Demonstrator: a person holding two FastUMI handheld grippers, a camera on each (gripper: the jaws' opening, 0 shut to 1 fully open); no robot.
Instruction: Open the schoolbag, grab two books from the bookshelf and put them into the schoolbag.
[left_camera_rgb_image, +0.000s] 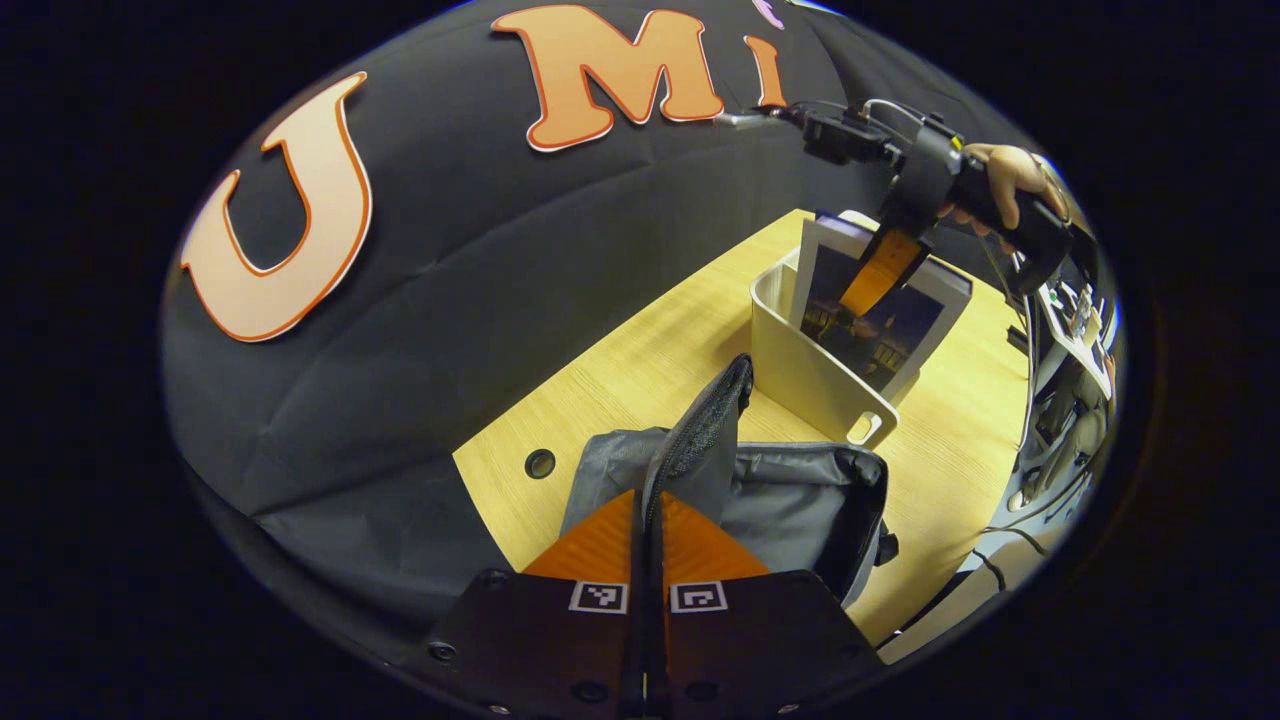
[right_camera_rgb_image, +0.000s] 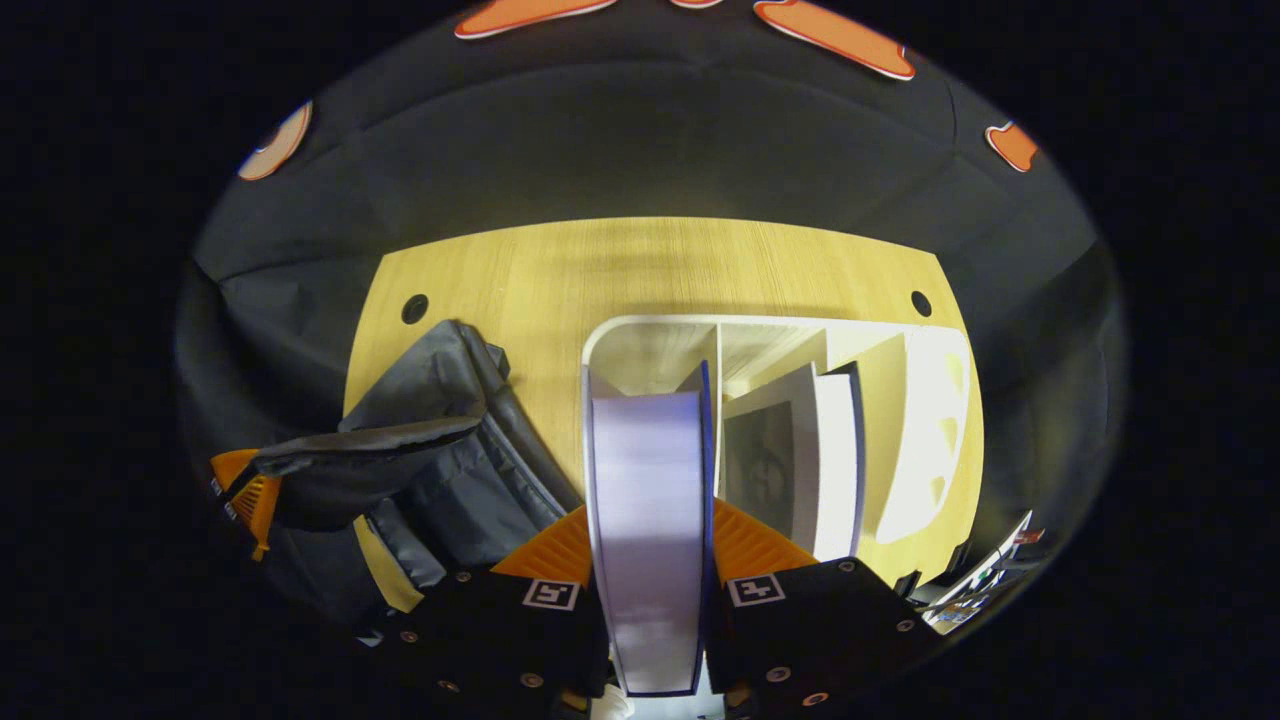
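Two grippers shared the work at this moment. Nearest the lens in the left gripper view, the left gripper was pinched closed on the raised flap of the grey schoolbag, holding its mouth open on the wooden table. In the right gripper view, the right gripper was clamped on the upper edge of a thick book, one finger on each cover, the book standing in the leftmost compartment of the cream bookshelf. The schoolbag lay just beside the bookshelf, to its left in that view. Farther off in the left gripper view, a hand steadied that right gripper above the shelf.

Doing the lift well looked to call for a straight upward pull, keeping the book upright until it cleared the shelf wall, while the flap was held high and the opening wide. Counted: two books in the shelf, the gripped one and a second book leaning in the next compartment; one schoolbag; one bookshelf; two round holes near the table's far edge.
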